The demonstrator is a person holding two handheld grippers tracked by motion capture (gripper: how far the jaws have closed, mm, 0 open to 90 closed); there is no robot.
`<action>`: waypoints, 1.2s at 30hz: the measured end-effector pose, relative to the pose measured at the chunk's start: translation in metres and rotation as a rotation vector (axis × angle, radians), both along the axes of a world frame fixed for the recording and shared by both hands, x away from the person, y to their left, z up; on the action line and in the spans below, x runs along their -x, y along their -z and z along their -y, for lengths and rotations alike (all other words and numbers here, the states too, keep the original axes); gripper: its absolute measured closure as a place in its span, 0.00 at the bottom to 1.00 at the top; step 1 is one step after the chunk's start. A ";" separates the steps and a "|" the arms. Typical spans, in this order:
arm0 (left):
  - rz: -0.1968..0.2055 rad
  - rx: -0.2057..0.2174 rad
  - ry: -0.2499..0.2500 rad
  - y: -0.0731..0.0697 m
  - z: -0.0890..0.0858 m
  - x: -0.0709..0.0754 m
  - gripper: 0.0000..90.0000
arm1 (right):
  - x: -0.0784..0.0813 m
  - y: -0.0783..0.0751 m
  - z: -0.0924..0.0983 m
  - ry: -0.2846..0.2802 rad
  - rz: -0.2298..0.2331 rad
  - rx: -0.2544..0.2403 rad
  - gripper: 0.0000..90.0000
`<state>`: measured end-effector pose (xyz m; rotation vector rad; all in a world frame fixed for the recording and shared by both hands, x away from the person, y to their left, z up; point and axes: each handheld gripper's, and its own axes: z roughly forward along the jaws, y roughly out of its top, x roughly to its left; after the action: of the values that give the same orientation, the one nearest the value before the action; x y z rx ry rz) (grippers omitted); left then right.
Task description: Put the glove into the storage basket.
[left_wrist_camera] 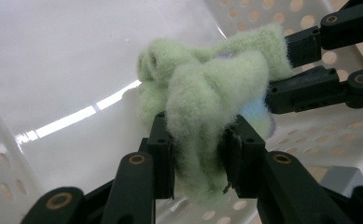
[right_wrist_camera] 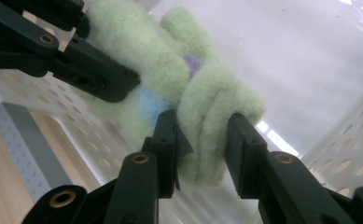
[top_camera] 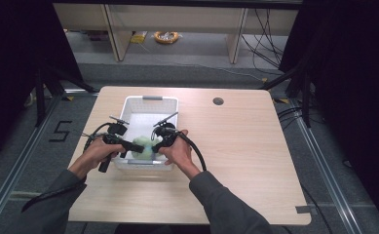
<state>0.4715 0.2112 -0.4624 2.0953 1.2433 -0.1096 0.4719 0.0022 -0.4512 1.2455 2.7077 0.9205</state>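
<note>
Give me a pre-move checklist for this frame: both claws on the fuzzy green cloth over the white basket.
1. Left claw clamped on the fuzzy pale-green cloth item: ok.
2. Right claw clamped on another fold: ok.
3. Cloth above the white perforated plastic basket: ok.
4. Claws apart from each other: ok.
5. Cloth lifted off the basket floor: cannot tell.
6. Basket fully on the light wooden table: ok.
</note>
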 end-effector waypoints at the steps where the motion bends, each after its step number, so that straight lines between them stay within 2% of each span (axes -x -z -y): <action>1: -0.001 -0.018 0.026 0.001 -0.002 -0.001 0.74 | 0.000 0.001 -0.001 0.006 -0.001 0.013 0.74; 4: -0.003 -0.026 0.031 0.003 0.000 -0.001 0.73 | 0.001 0.001 -0.002 -0.008 0.003 0.038 0.73; 5: -0.004 -0.037 0.019 0.004 0.001 -0.001 0.72 | 0.000 0.003 -0.002 -0.028 0.018 0.050 0.70; 6: -0.005 -0.042 0.030 0.005 0.001 -0.002 0.71 | 0.000 0.003 -0.002 -0.033 0.022 0.060 0.70; 9: -0.010 -0.058 0.031 0.005 0.002 -0.002 0.67 | 0.001 0.003 -0.003 -0.030 0.020 0.078 0.65; 10: -0.010 -0.058 0.031 0.005 0.002 -0.002 0.65 | 0.001 0.003 -0.003 -0.031 0.033 0.077 0.63; 11: -0.012 -0.050 0.025 0.004 0.002 -0.003 0.64 | 0.002 0.001 -0.004 -0.012 0.023 0.086 0.61; 12: -0.011 -0.055 0.028 0.004 0.001 -0.004 0.64 | 0.001 0.001 -0.003 -0.026 0.041 0.084 0.61; 14: -0.014 -0.058 0.022 0.004 0.002 -0.004 0.63 | 0.001 -0.002 -0.003 -0.023 0.044 0.091 0.57; 16: -0.014 -0.055 0.017 0.004 0.002 -0.004 0.60 | 0.001 -0.004 -0.003 -0.015 0.041 0.085 0.57; 17: 0.000 -0.079 0.014 0.002 0.003 -0.004 0.60 | 0.001 -0.009 -0.002 -0.013 0.055 0.075 0.57; 20: 0.004 -0.084 -0.006 0.001 0.004 -0.004 0.56 | 0.001 -0.014 0.000 -0.012 0.063 0.064 0.57; 22: 0.005 -0.090 -0.004 0.000 0.004 -0.005 0.54 | 0.001 -0.016 0.000 -0.016 0.068 0.070 0.57; 23: 0.002 -0.092 -0.001 -0.001 0.004 -0.005 0.54 | 0.001 -0.019 0.002 -0.010 0.068 0.056 0.57; 25: 0.025 -0.112 -0.028 -0.005 0.003 -0.005 0.51 | 0.001 -0.020 0.005 -0.025 0.081 0.048 0.56; 26: 0.025 -0.112 -0.028 -0.005 0.003 -0.005 0.51 | 0.001 -0.020 0.005 -0.025 0.081 0.048 0.56; 29: 0.024 -0.093 -0.081 -0.011 0.001 -0.006 0.45 | 0.004 -0.025 0.008 -0.023 0.080 0.025 0.53; 32: 0.029 -0.090 -0.090 -0.015 -0.001 -0.006 0.43 | 0.007 -0.029 0.010 -0.025 0.087 0.010 0.51; 33: 0.036 -0.073 -0.105 -0.018 -0.001 -0.005 0.42 | 0.008 -0.030 0.011 -0.026 0.088 0.002 0.50; 35: 0.046 -0.067 -0.107 -0.021 -0.001 -0.004 0.40 | 0.008 -0.032 0.013 -0.027 0.090 -0.003 0.49; 36: 0.054 -0.064 -0.112 -0.023 0.000 -0.003 0.39 | 0.011 -0.034 0.015 -0.005 0.063 -0.011 0.48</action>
<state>0.4740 0.2114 -0.4391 2.0635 1.3437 0.0371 0.4614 -0.0123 -0.4172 1.1908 2.6624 0.9601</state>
